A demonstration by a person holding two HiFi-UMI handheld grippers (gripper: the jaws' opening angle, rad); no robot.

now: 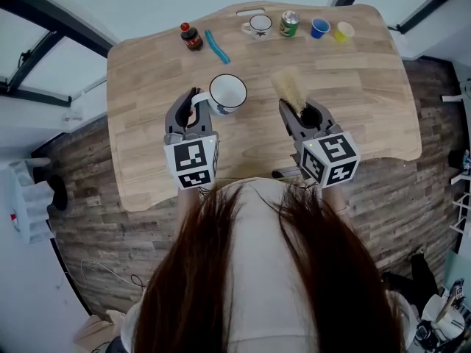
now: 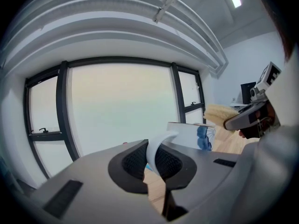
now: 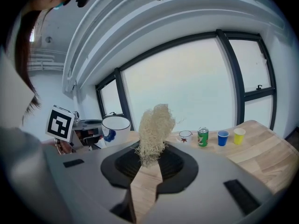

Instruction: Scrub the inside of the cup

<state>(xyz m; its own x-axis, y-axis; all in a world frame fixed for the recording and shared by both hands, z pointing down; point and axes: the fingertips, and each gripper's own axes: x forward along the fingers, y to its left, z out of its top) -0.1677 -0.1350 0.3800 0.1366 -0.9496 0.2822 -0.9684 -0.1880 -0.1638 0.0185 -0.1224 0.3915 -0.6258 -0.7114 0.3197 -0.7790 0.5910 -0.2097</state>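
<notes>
A white enamel cup (image 1: 228,93) with a dark rim and a blue print hangs above the wooden table (image 1: 147,145), mouth up. My left gripper (image 1: 193,109) is shut on its handle (image 2: 156,148); the cup body (image 2: 196,133) shows just past the jaws. My right gripper (image 1: 300,113) is shut on a tan fibre scrubber (image 1: 288,88), whose bristles (image 3: 154,132) stick up from the jaws. The scrubber stands to the right of the cup, apart from it. In the right gripper view the cup (image 3: 115,129) sits left of the bristles.
Along the table's far edge stand a dark sauce bottle (image 1: 191,36), a blue stick (image 1: 217,46), a small white cup (image 1: 257,25), a green can (image 1: 289,23), a blue cup (image 1: 319,27) and a yellow cup (image 1: 343,31). Large windows lie beyond.
</notes>
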